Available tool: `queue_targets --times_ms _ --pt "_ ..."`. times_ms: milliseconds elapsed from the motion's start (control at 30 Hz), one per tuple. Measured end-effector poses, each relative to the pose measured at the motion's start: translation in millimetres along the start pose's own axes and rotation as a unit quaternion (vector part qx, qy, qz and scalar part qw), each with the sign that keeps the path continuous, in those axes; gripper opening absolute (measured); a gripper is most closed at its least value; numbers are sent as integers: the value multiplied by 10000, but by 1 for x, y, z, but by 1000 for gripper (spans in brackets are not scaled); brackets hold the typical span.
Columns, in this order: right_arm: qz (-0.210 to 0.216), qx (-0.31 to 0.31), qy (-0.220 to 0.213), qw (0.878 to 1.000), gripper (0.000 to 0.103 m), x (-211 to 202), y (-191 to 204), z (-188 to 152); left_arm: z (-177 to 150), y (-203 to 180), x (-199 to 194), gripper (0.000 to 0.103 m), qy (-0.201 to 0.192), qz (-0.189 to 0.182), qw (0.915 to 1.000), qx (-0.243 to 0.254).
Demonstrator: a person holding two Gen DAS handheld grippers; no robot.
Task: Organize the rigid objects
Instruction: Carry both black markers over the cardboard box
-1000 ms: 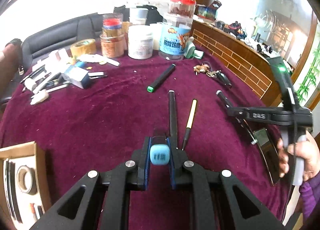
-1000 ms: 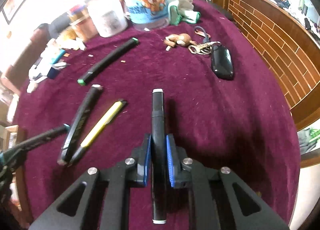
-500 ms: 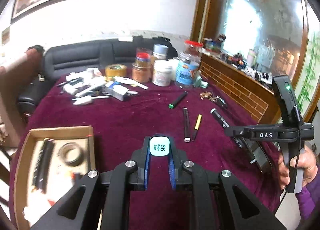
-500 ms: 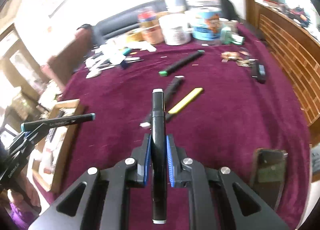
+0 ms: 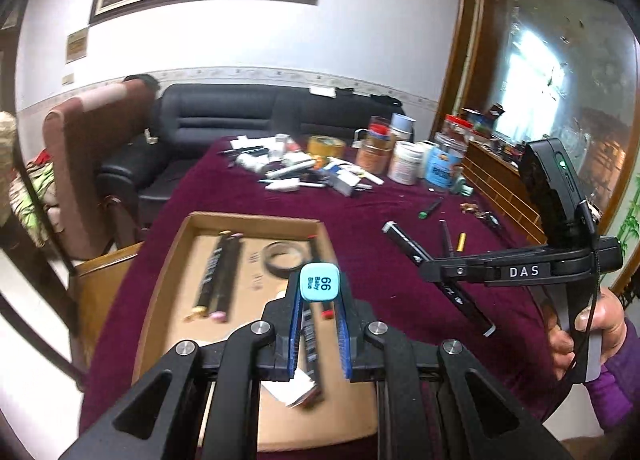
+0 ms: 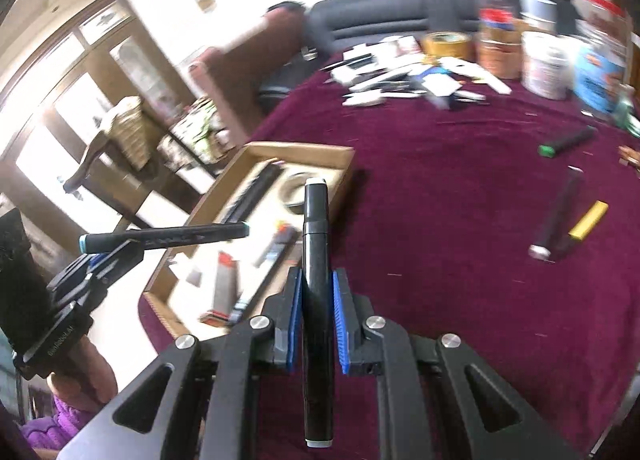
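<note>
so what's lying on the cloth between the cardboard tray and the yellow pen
Only bare purple cloth, then a black marker lying right beside the yellow pen. The right wrist view shows this best; the cardboard tray sits at the left.

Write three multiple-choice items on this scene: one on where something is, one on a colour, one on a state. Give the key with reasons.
1. Where does the roll of tape lie?
A. in the cardboard tray
B. on the sofa
C. on the bare cloth beside the jars

2. What colour is the end cap of the marker in the left gripper?
A. red
B. baby blue
C. green

3. What is the right gripper doing?
A. open over the cloth
B. shut with nothing between its fingers
C. shut on a black marker

Key: 1 A, it sits inside the tray walls; 2 B, the cap reads Baby Blue; 3 C, both pads press the barrel.
</note>
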State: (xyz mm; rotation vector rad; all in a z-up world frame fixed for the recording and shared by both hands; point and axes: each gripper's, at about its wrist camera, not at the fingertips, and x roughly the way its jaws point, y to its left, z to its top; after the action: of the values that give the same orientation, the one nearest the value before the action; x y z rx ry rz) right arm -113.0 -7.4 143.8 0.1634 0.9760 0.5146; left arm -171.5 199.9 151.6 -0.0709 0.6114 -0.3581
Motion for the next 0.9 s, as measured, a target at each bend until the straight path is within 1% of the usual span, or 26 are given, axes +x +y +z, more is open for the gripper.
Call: queue_targets --times_ms 167,300,367,467,567,900 --pt "253 -147 272 9992 14 39 38 5 -9 27 -9 15 87 1 9999 -131" --pt "492 -55 535 9973 14 71 52 7 -15 43 -3 15 313 -42 9992 -230" --pt "570 15 662 9962 14 88 56 9 -15 50 2 15 397 14 9989 -253" --pt "569 101 797 9951 15 112 61 13 -11 59 14 15 519 4 9981 -325" --pt "531 179 862 9947 15 126 62 18 -5 63 26 15 579 52 9978 -310" --pt "216 468 857 9950 14 153 47 41 19 76 86 15 892 100 9951 -412"
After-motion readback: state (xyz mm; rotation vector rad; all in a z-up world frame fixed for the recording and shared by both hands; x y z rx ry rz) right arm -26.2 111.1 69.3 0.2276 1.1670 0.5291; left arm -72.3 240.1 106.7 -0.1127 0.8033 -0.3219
